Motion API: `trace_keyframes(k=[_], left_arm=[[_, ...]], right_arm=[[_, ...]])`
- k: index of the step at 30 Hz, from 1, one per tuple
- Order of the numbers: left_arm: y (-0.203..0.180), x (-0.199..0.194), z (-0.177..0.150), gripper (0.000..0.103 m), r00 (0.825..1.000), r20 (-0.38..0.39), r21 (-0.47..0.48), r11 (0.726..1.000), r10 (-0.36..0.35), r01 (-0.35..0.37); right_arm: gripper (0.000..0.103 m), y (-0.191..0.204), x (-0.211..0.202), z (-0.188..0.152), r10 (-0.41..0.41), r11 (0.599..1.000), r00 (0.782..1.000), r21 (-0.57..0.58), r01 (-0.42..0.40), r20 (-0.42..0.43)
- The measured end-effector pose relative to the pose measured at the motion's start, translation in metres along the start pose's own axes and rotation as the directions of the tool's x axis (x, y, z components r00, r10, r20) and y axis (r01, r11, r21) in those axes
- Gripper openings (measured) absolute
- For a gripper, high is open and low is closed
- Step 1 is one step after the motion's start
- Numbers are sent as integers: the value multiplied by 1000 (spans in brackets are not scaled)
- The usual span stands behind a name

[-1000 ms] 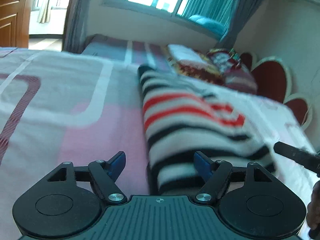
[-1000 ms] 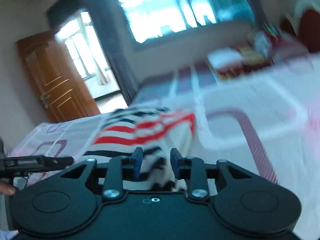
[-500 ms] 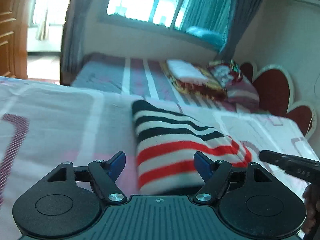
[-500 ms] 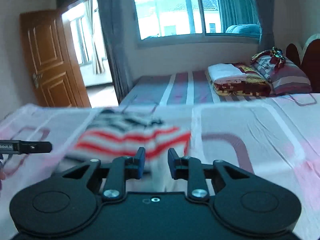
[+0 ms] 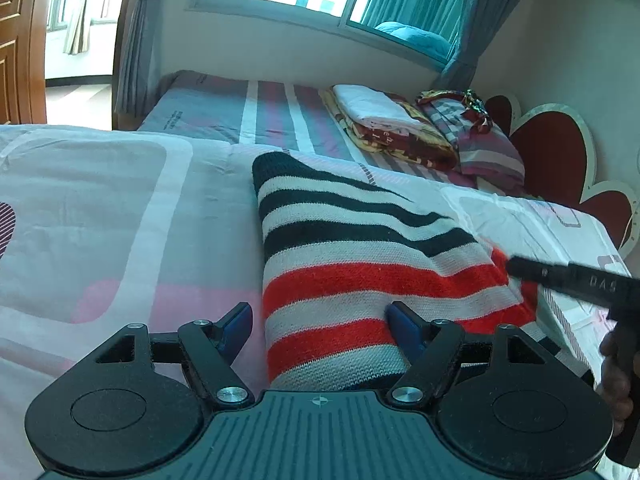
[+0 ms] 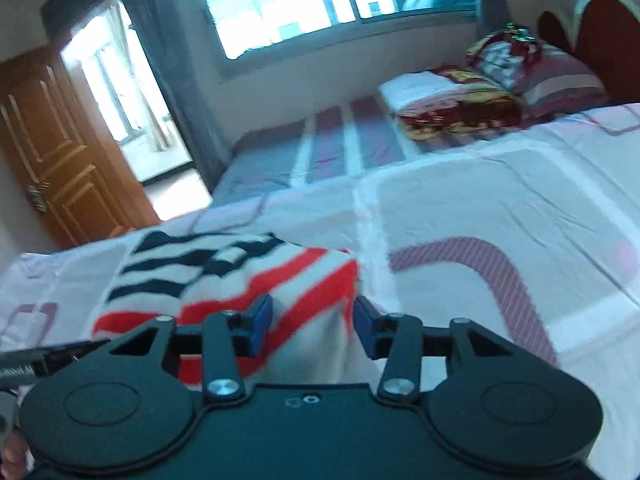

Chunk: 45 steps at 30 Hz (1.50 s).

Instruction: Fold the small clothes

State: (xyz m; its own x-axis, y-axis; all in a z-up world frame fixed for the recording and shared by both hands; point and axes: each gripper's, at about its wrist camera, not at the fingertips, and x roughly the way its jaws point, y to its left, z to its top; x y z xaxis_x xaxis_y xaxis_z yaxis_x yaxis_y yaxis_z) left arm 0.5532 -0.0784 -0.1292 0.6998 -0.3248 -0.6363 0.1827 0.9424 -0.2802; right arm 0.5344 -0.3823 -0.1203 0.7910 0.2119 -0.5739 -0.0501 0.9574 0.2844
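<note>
A folded knit sweater [image 5: 360, 256] with black, white and red stripes lies on the pink and white bedspread [image 5: 100, 208]. My left gripper [image 5: 320, 326] is open, its jaws wide apart at the sweater's near left edge, holding nothing. My right gripper [image 6: 313, 322] is open too, at the sweater's near right corner [image 6: 224, 280], with cloth lying between the blue pads but not pinched. The right gripper's body also shows in the left wrist view [image 5: 576, 280], at the sweater's right edge.
A second bed with a grey striped sheet [image 5: 248, 116] stands behind. Folded blankets [image 5: 384, 124] and a pillow [image 5: 480, 140] lie at its head. A red heart-shaped headboard [image 5: 556, 148] is at the right. A wooden door [image 6: 60, 160] stands at the left.
My right gripper has opened from nearly shut. Both grippers have pulled back towards the sweater's near edge, and the sweater now lies flat and folded on the bed.
</note>
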Motion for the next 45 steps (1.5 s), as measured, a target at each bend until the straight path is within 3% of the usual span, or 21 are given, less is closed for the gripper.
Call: trace_keyframes(k=[1,3,6,8,9,11,12,14,16,20,22,25,31,41,45], left_arm=[[1,0,-1,75,1000,2,-3,1000,2,-2],[2,-1,-3,75,1000,10,-2,1000,11,-11],[-2,2,-4,83,999,16,4,1000,31,-31],[-2,4,-2,86,999,8,3,999,35,-36],[0,3,1,86,1000,1,2,1000,31,-31],[1,-7,8,86,999,30,2,999,43,-43],[-2,-11,13,86,997,48,17,998,59,-59],[-8,-11,22,86,996,59,44,997,67,-69],[-14,0,29,86,997,26,65,995,75,-77],[-20,17,17,86,996,-25,106,991,91,-88],[-16,15,11,86,997,-18,73,994,79,-77],[-19,10,11,86,996,-10,85,992,90,-89],[-23,-15,6,86,995,18,107,989,100,-102],[-21,-51,-16,86,994,48,85,991,99,-103],[-2,-72,-32,86,996,59,5,997,73,-73]], right_arm=[[26,2,1,2,17,1000,1000,-9,-17,7],[16,12,2,3,51,995,997,-89,-46,52],[13,25,7,-4,29,976,996,-216,-9,90],[13,19,28,-10,-86,963,996,-255,84,4],[14,13,30,-13,-90,963,996,-254,88,2],[17,10,24,-13,-80,968,997,-240,76,-6],[24,10,17,-11,-86,968,996,-236,82,-4],[26,13,-3,-5,-69,971,996,-227,80,56],[25,21,-18,-1,-12,972,996,-233,33,90],[22,48,-20,-8,42,938,997,-346,-15,70],[23,49,3,-22,-63,915,997,-400,41,-43],[24,37,-1,-23,-39,947,999,-321,24,-38],[26,48,-33,-21,-27,933,999,-357,33,21],[29,46,-56,-29,7,937,1000,-349,2,27],[29,42,-61,-45,-6,938,1000,-346,4,-4]])
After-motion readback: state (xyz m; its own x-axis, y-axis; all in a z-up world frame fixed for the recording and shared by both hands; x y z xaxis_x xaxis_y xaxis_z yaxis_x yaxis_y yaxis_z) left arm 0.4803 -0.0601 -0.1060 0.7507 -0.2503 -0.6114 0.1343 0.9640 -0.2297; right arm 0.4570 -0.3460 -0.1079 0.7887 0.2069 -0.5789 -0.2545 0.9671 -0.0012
